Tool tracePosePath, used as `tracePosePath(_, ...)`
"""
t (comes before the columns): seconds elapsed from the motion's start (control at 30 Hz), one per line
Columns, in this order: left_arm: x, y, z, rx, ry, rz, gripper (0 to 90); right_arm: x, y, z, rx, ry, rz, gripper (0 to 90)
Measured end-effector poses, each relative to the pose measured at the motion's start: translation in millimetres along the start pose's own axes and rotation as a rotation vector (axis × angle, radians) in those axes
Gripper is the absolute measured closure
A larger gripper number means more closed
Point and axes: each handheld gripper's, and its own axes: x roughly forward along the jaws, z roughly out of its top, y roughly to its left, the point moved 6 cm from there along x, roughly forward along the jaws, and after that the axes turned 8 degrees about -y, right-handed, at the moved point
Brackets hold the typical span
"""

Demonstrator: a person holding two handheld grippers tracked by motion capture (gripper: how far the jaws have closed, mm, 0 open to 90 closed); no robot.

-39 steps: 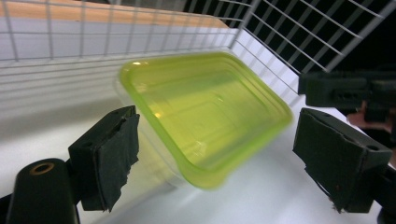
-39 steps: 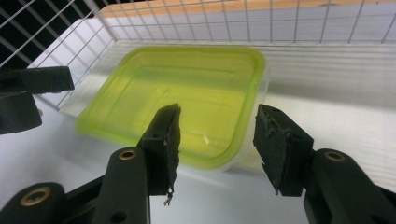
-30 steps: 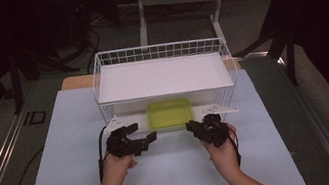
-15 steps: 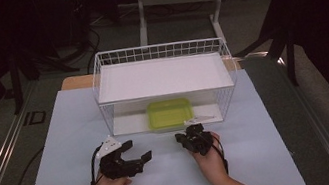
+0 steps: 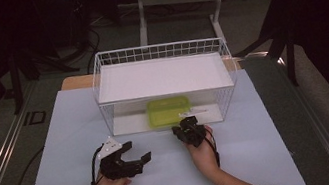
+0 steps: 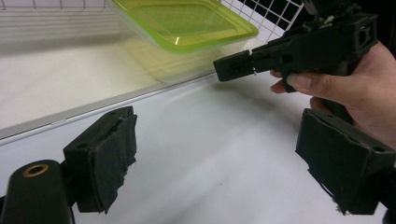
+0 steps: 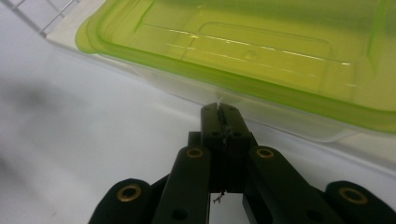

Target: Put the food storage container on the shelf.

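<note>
A clear container with a green lid [image 5: 167, 108] [image 6: 182, 21] [image 7: 261, 46] sits on the lower level of a white wire rack [image 5: 155, 51], near its open front. My right gripper [image 5: 182, 131] [image 7: 219, 111] is shut with nothing between its jaws. Its tip points at the container's front edge, just short of it. My left gripper [image 5: 137, 151] [image 6: 215, 163] rests lower left on the white sheet, jaws wide open and empty. In the left gripper view the right gripper [image 6: 232, 69] and the hand holding it show at the upper right.
A white board [image 5: 159, 75] covers the rack's top level. The rack stands at the far middle of a white table sheet [image 5: 264, 157]. Dark floor, cables and a stand's legs [image 5: 180, 19] lie beyond the table.
Both hands have drawn back from the rack's front toward the near edge, the left one farther. The container has stayed in place.
</note>
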Motion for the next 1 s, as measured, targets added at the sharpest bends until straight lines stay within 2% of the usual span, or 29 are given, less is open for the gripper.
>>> tracePosePath(0.1, -0.9, 1.4, 1.2, 0.003, -0.004, 0.004, 13.4, 3.6, -2.1, 3.1, 0.015, 0.000, -0.005, 89.9)
tracePosePath(0.2, -1.6, 2.5, 1.9, -0.002, -0.009, 0.004, 13.4, 7.0, -3.5, 7.3, 0.005, -0.010, -0.013, 89.9)
tracePosePath(0.33, -1.9, 3.0, 2.6, 0.000, -0.013, 0.007, 13.4, 11.8, -4.3, 11.9, 0.015, -0.016, -0.011, 89.9)
tracePosePath(0.43, -2.3, 2.2, 3.1, 0.012, -0.013, 0.007, 13.4, 19.5, -4.2, 18.5, 0.021, -0.027, -0.017, 89.8)
tracePosePath(0.77, -3.2, -2.7, 2.8, 0.010, -0.014, -0.008, 13.4, 35.6, -9.2, 30.2, 0.035, -0.046, -0.033, 89.7)
tracePosePath(0.9, -3.0, -2.9, 2.2, 0.009, -0.013, -0.008, 13.4, 38.2, -11.6, 33.5, 0.069, -0.039, -0.058, 89.7)
tracePosePath(0.93, -3.1, -2.9, 2.1, 0.012, -0.013, -0.008, 13.4, 39.7, -13.8, 35.2, 0.056, -0.049, -0.057, 89.7)
tracePosePath(1.0, -3.1, -3.1, 2.0, 0.011, -0.013, -0.009, 13.4, 40.5, -14.8, 36.3, 0.060, -0.053, -0.051, 89.7)
